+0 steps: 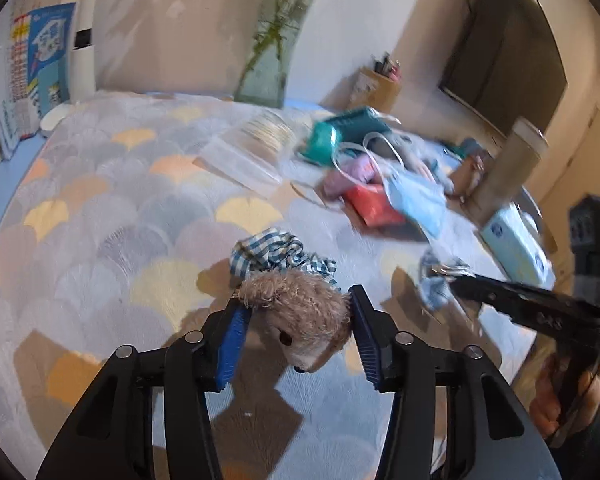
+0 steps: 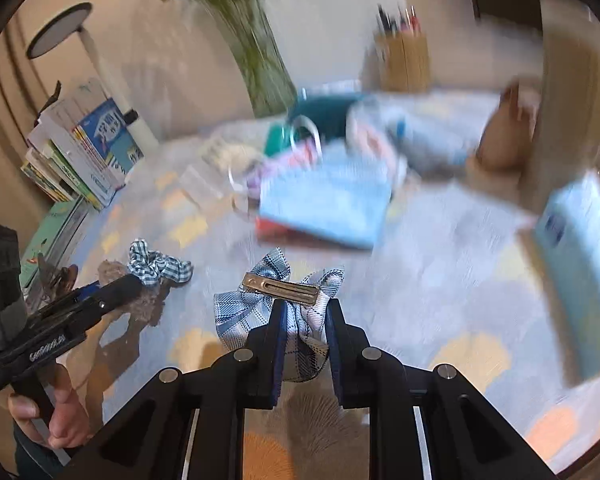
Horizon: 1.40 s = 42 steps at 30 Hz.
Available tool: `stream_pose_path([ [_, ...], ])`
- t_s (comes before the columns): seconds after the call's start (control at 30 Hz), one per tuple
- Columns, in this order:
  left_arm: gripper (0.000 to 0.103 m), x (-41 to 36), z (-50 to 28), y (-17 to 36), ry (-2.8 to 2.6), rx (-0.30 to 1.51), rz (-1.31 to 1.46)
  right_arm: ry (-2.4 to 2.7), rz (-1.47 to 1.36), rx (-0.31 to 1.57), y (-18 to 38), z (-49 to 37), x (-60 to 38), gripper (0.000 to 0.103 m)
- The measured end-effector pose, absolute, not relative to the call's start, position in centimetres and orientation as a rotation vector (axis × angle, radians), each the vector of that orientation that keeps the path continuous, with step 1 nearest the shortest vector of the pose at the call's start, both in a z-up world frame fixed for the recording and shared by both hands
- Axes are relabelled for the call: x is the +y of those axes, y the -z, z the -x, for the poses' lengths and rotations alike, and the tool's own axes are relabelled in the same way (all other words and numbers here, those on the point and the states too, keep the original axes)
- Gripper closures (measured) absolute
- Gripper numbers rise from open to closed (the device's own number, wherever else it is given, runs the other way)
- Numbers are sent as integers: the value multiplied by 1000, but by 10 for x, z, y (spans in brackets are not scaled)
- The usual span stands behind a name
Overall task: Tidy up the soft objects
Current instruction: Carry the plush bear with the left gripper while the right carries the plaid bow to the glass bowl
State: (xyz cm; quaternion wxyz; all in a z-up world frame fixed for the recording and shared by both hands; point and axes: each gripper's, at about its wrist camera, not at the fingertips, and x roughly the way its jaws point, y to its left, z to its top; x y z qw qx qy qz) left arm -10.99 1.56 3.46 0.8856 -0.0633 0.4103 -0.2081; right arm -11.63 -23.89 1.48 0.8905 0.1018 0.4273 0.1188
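Observation:
My left gripper (image 1: 296, 300) is shut on a beige plush toy (image 1: 300, 320), whose fuzzy head fills the gap between the blue pads. Just beyond it a blue-and-white gingham scrunchie (image 1: 276, 256) lies on the patterned rug (image 1: 140, 200). My right gripper (image 2: 307, 306) is shut on a pale blue plaid hair bow (image 2: 240, 312) with a metal clip (image 2: 280, 288) across its top. In the left wrist view the right gripper (image 1: 456, 280) reaches in from the right with the bow (image 1: 436, 280). The right wrist view shows the left gripper (image 2: 128, 280) at the left, near the scrunchie (image 2: 156, 266).
A blurred pile lies further back: a blue face mask (image 1: 416, 200), a red pouch (image 1: 372, 204), a teal basket (image 1: 340, 132) and a clear bag (image 1: 252, 148). A tissue box (image 1: 516, 240) and cardboard tube (image 1: 512, 164) stand right. Books (image 2: 80, 152) and a vase (image 1: 264, 72) line the back.

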Motion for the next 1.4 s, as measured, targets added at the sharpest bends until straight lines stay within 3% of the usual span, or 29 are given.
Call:
stream_pose_path([
  [0.03, 51, 16, 114, -33, 436, 857, 111, -249, -226, 900, -10, 115, -240, 85],
  [0.13, 16, 21, 122, -29, 422, 858, 64, -244, -222, 906, -4, 117, -243, 82],
  [0.2, 13, 27, 124, -29, 421, 862, 60, -244, -205, 900, -4, 119, -244, 73],
  [0.27, 13, 31, 123, -30, 423, 874, 58, -263, -211, 894, -5, 122, -248, 42],
  [0.3, 13, 34, 122, -31, 411, 875, 56, -265, -222, 878, -7, 124, -252, 38],
  [0.47, 13, 31, 112, -28, 404, 890, 55, -303, -265, 848, -13, 127, -261, 20],
  [0.6, 17, 20, 107, -20, 375, 900, 36, -327, -239, 890, -7, 117, -244, 18],
  [0.73, 47, 10, 107, -13, 326, 897, -19, -294, -200, 897, 8, 115, -226, 18],
  [0.83, 54, 8, 108, -14, 332, 887, -20, -243, -132, 889, 10, 115, -216, 17],
  [0.9, 56, 8, 108, -16, 340, 886, -5, -194, -63, 874, 13, 117, -205, 25],
  [1.03, 56, -1, 113, -24, 373, 858, -20, -187, 2, 847, 13, 117, -202, 64],
  [1.17, 56, -13, 118, -41, 399, 812, -35, -220, -94, 844, 7, 118, -220, 91],
  [1.4, 56, -44, 119, -71, 452, 749, -63, -211, -128, 746, -26, 134, -247, 94],
])
